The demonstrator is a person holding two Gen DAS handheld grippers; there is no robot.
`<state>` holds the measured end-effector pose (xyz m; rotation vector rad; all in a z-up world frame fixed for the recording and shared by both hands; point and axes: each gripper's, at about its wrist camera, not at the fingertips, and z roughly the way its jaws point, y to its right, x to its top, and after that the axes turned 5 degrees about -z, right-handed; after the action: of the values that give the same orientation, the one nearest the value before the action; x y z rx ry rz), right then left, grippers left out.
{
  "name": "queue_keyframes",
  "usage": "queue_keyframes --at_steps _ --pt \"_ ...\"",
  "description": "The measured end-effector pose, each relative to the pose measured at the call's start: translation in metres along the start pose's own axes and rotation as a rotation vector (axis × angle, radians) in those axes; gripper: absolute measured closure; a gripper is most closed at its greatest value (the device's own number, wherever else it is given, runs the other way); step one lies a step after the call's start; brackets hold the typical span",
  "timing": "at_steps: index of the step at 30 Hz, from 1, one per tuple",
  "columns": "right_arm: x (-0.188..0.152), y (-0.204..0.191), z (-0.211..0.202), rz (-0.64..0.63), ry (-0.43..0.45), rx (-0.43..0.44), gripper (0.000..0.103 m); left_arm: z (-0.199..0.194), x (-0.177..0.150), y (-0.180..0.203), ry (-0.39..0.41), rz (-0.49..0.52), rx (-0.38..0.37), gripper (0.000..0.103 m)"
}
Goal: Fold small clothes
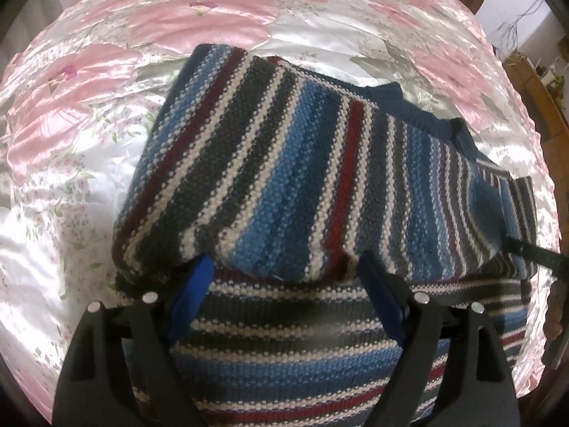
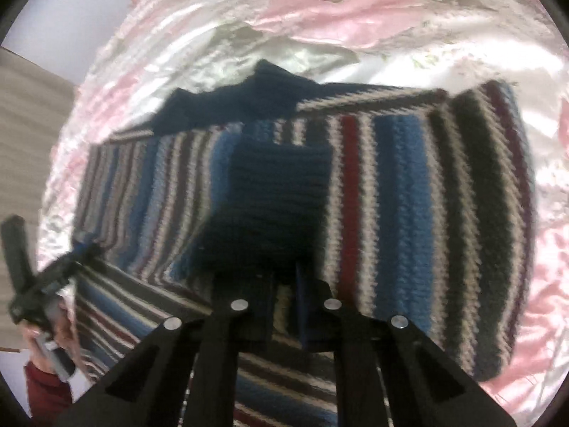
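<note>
- Striped knit sweater lies on a satin bedspread with pink floral print; stripes in blue, dark grey, white, dark red, with navy ribbed trim.
- Sweater is partly folded: an upper layer with stripes running away from the camera lies over a lower layer with stripes running crosswise, seen in the left wrist view.
- Left gripper: jaws spread wide, blue pads on both fingers. Fingertips sit at the near edge of the folded-over upper layer, touching or just under it; cannot tell which. Nothing pinched between them.
- Lower sweater layer fills the gap between and below the left fingers.
- Navy collar trim is at the far right edge of the sweater in the left view.
- Right gripper: fingers close together, narrow gap, with a navy ribbed part of the sweater bunched right at the tips. View is blurred and dark there; cannot tell if it is clamped on the fabric.
- Right view: striped body spreads to both sides of the right gripper, navy trim at the far edge.
- Left gripper also shows at far left of the right view, held by a hand with a dark red sleeve.
</note>
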<state>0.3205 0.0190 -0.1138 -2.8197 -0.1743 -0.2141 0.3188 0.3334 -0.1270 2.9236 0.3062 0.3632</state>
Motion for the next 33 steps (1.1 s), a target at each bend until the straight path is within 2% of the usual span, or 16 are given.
queue_keyframes --at_steps 2,6,9,11,13,16,19,25,28,33 --pt "-0.004 0.007 0.003 0.011 -0.013 -0.021 0.093 0.005 0.002 0.002 -0.005 0.008 0.027 0.02" --pt "-0.01 0.024 0.015 0.071 -0.04 0.006 0.093 0.017 0.006 0.001 -0.024 -0.006 0.033 0.018" --pt "-0.011 0.023 0.015 0.062 -0.045 -0.003 0.093 0.021 0.008 0.004 -0.031 0.0 0.047 0.017" --pt "-0.013 0.024 0.007 0.067 -0.027 0.013 0.09 0.015 0.007 0.004 -0.025 -0.012 0.039 0.018" --pt "-0.023 0.024 -0.006 0.063 -0.001 0.012 0.083 0.005 0.003 0.002 -0.02 -0.015 0.024 0.018" --pt "-0.045 0.024 -0.027 0.024 0.033 -0.008 0.079 -0.01 -0.011 -0.002 -0.007 0.018 0.052 0.018" --pt "-0.079 0.024 -0.044 0.006 0.034 0.012 0.077 -0.03 -0.035 -0.013 0.001 0.051 0.075 0.018" --pt "-0.158 0.022 -0.07 -0.037 0.015 0.015 0.069 -0.068 -0.109 -0.045 -0.019 0.068 0.104 0.016" --pt "-0.202 0.025 -0.082 -0.041 0.013 -0.001 0.058 -0.081 -0.149 -0.056 -0.041 0.073 0.135 0.015" --pt "-0.267 0.024 -0.098 -0.016 0.007 -0.012 0.051 -0.094 -0.205 -0.072 -0.11 0.022 0.088 0.013"
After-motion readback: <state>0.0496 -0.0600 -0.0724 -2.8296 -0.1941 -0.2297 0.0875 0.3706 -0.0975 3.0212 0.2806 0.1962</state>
